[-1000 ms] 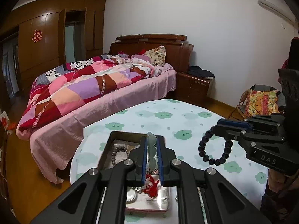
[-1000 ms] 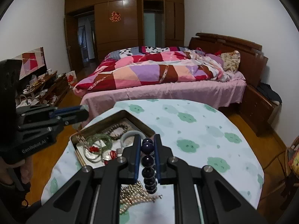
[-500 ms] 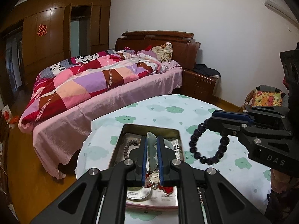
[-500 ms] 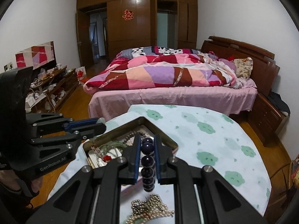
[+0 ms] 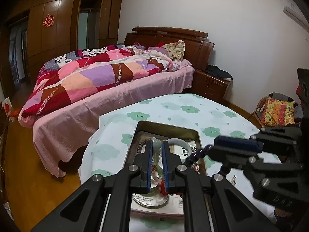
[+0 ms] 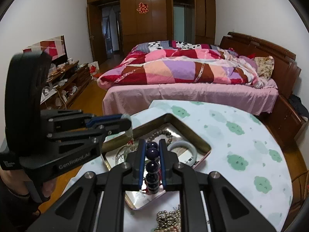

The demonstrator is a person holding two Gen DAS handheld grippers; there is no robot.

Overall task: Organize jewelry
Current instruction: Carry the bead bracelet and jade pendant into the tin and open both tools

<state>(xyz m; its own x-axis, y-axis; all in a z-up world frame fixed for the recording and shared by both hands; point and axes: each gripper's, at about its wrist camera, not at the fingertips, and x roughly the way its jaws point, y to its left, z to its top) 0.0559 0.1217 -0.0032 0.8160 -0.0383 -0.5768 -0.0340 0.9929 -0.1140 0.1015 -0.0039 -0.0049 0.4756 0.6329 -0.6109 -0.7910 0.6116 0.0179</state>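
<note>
We see a metal tin on the worktop, already holding a white bangle and a brown bead string. Our left hand-held gripper hangs over the tin, pinched nearly shut on a pale green jade pendant with a red cord. Our right hand-held gripper, also over the tin, is clamped on a dark bead bracelet. We judge the jade hard, slick and chippable, best held across its flat faces; the bracelet is limp and light, best gripped on one bead. A pearl necklace lies on the worktop just outside the tin.
</note>
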